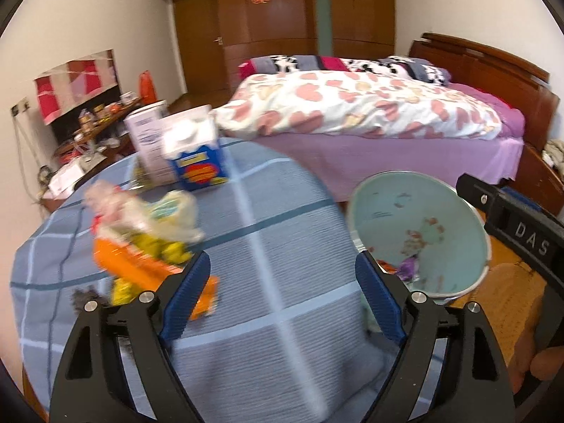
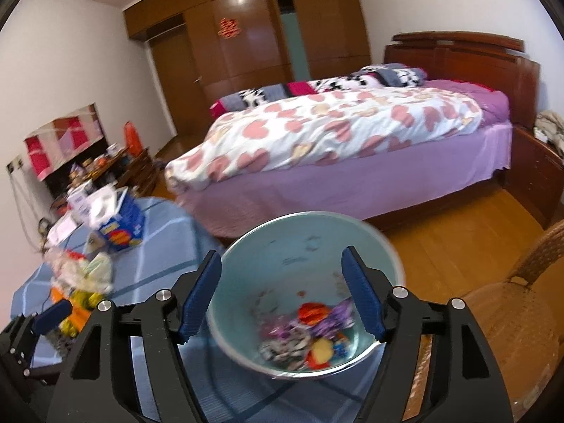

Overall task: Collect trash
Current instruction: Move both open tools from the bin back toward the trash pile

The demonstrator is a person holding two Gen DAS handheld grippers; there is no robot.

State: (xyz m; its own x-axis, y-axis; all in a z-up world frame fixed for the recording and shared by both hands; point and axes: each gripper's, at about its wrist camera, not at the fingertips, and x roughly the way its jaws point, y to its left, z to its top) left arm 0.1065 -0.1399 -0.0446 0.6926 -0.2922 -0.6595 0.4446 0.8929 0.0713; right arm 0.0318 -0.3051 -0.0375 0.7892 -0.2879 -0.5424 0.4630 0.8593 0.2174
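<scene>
A light-blue bin tilts its mouth toward me, with coloured wrappers lying in its bottom. My right gripper is open. Its left pad stands at the bin's left rim and its right pad hangs over the bin's inside, neither pressing on it. On the blue checked tablecloth, my left gripper is open with only cloth between its pads. A pile of trash lies just left of it: an orange wrapper, yellow wrappers and a pale plastic bag. The bin is to the right, at the table's edge.
A blue box and a white carton stand at the table's far side. A bed fills the room beyond. A wicker chair is at the right, a cluttered sideboard at the left wall.
</scene>
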